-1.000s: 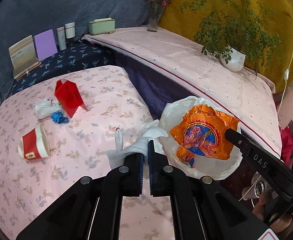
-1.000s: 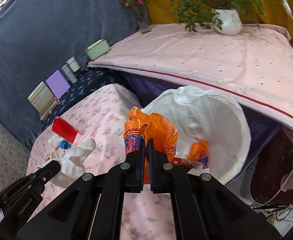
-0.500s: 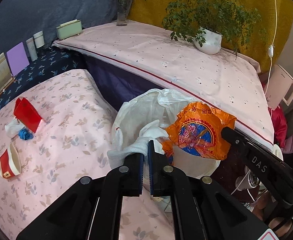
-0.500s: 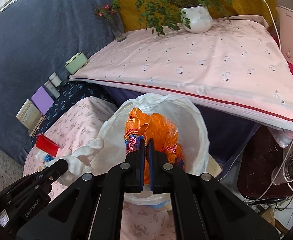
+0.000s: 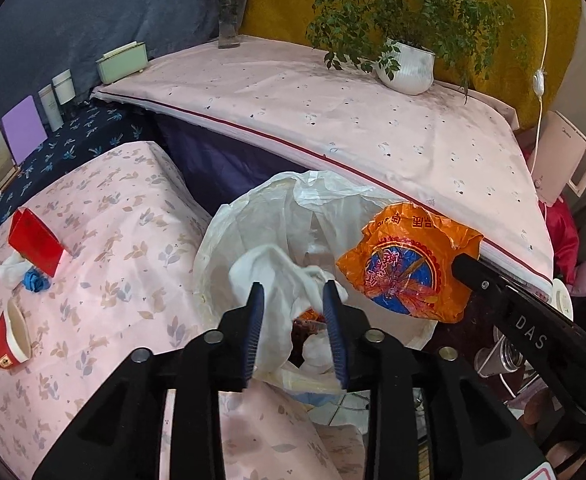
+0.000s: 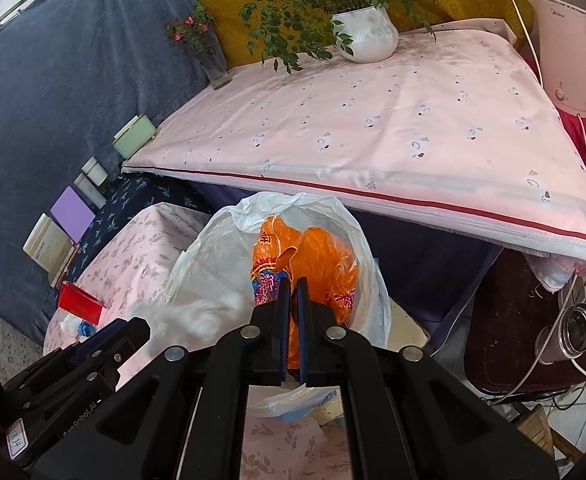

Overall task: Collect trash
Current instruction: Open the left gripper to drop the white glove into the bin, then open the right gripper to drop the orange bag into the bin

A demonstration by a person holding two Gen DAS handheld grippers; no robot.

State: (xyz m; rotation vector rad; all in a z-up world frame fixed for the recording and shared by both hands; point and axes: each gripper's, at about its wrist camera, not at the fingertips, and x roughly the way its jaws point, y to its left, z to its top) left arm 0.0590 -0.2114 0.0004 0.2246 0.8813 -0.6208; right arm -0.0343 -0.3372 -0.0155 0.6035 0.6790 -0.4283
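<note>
Here, our left claw (image 5: 295, 330) hangs with its jaws spread wide just above the mouth of the white bin bag (image 5: 229, 240); a crumpled white tissue (image 5: 277, 276) sits between and beyond the open fingers, and we cannot tell whether it touches either pad, though it looks let go and dropping into the bag. Our right claw (image 6: 291, 320) is closed tight on the orange snack wrapper (image 6: 317, 256), held over the far side of the same bag.

We judge the task part done: one orange scrap seems to lie inside the bag already, the tissue is going in, and the wrapper waits for release. Left of the bag, on the flowered pink surface (image 5: 105, 248), several pieces are not yet collected: a red folded card (image 5: 35, 240), a white wad (image 5: 11, 272) and a blue scrap (image 5: 35, 280) just beside it, and a red-and-white paper cup (image 5: 9, 340) lying tipped nearer to us.

The bag's bottom is hidden by tissue and claw fingers, so its contents are hard to read, and the tissue is blurred in the right wrist view.
</note>
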